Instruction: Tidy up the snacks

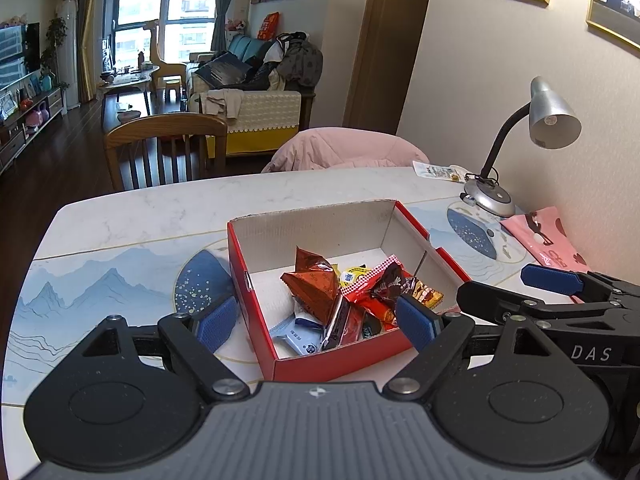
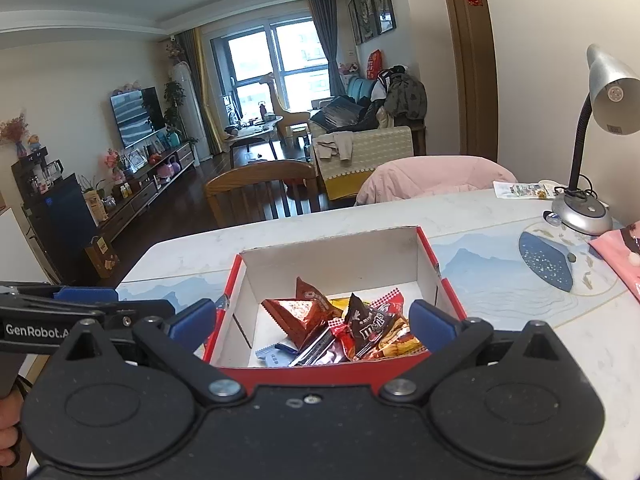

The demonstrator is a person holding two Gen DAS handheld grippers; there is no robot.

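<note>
Snacks (image 2: 340, 326) fill the red box (image 1: 332, 364); both tools, left (image 1: 318, 322) and right (image 2: 314, 322), hover spread and empty. Sorting seems nearly done; next, check the tabletop (image 1: 160, 208) for strays.

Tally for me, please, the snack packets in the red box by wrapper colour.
Packets visible in the red box, as far as the pile shows:
Copper-brown: 2
Red: 2
Dark brown: 1
Light blue: 1
Yellow: 1
Orange: 1
Total: 8

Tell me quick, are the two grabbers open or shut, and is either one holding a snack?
Left gripper: open, holding nothing, poised by the red box of snacks.
Right gripper: open, holding nothing, facing the same box.
</note>
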